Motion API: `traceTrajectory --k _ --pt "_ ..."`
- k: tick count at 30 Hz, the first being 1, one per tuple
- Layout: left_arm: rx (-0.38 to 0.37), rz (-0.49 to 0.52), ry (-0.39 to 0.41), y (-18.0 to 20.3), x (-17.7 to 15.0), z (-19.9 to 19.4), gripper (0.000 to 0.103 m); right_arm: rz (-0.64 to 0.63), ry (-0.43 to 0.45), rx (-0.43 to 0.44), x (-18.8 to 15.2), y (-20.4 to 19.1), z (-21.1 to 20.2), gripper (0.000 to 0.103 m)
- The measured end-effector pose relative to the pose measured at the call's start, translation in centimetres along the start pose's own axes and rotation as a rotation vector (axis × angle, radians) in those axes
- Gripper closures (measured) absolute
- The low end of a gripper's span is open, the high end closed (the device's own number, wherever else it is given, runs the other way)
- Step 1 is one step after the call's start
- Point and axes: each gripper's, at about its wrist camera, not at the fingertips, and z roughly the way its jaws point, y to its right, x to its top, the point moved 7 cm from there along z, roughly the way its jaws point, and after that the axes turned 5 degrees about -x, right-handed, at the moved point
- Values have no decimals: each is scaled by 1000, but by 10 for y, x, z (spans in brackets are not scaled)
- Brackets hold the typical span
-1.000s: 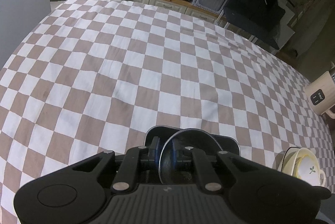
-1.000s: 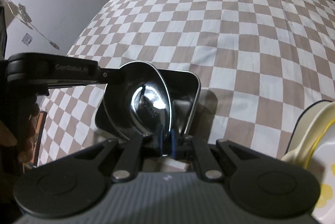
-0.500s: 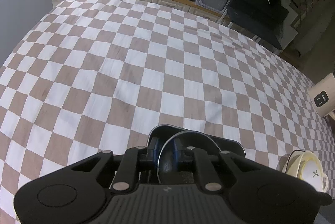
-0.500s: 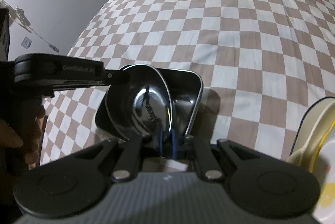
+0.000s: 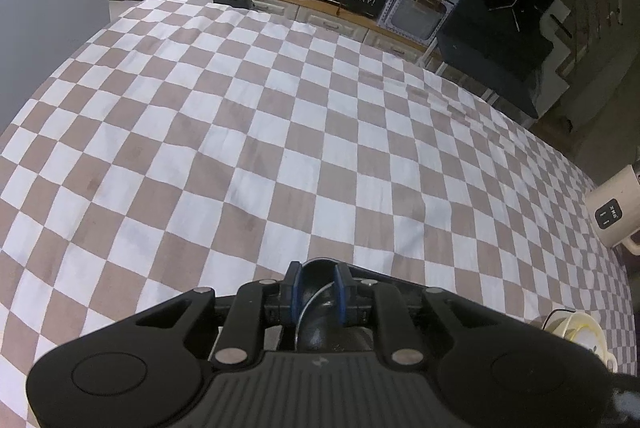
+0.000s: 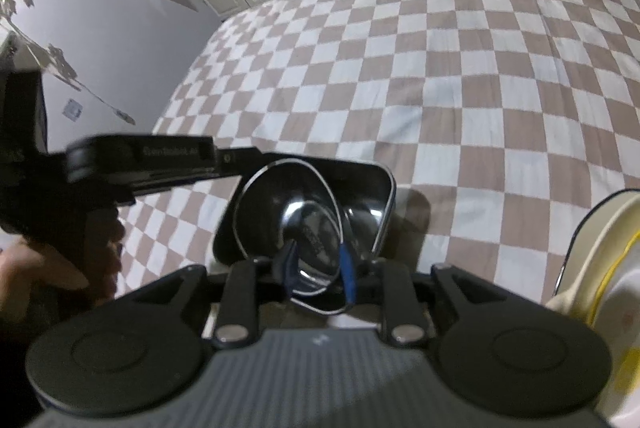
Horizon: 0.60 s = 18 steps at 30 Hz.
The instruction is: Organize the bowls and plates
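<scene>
The round stainless-steel bowl point(image 6: 296, 224) sits tilted inside the rectangular metal tray point(image 6: 380, 195), which rests on the checked tablecloth point(image 6: 460, 87). Just right of the tray stands a stack of cream bowls point(image 6: 600, 260) with a yellow rim line.

The right gripper point(image 6: 318, 270) straddles the bowl's near rim; its jaws are opening, and the blue pads stand clear of the metal on both sides. The left gripper point(image 5: 316, 294) reaches in at the bowl's left rim, jaws also opening, the thin rim point(image 5: 316, 302) between the pads without being pinched.

The bowl looks light, rigid and thin-walled, with a polished, slippery surface; released at a tilt it is likely to slide or rock down into the tray. The rolled rim is the only sensible place to pinch it. The cream bowls look ceramic, heavier and chip-prone, so they want a firm rim grip and gentle setting down.
</scene>
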Motion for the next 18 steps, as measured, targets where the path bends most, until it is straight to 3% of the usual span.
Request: traceTrajectory --k 5,8,18 --pt "9 11 3 -4 -2 -9 82 37 25 -8 5 13 -7 75" --pt "23 23 -4 -8 -5 -14 74 59 28 -38 7 22 -8 75" --pt "58 116 -100 -14 -25 -18 74 71 3 -101 3 39 2 75"
